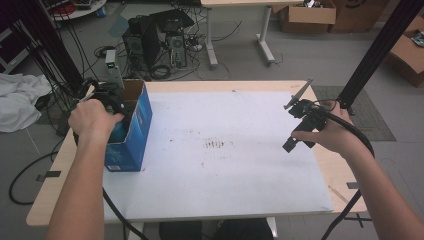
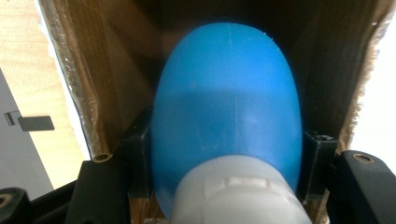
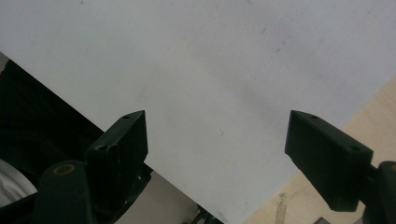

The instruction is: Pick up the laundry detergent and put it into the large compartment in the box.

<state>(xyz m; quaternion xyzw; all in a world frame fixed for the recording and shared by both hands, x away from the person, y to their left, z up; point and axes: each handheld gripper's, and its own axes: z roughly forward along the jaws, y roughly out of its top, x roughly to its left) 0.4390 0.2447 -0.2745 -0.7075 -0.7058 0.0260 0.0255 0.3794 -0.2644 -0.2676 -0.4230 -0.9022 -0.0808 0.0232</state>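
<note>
Blue bottle (image 2: pixel 226 107) gripped by left gripper (image 2: pixel 226 177) | right gripper (image 3: pixel 217 154) agape

Bare forearms, black grippers, square black jaws, trailing black cables

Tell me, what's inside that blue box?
A blue bottle with a white cap, held between the left gripper fingers. Anything beneath it is hidden.
</note>
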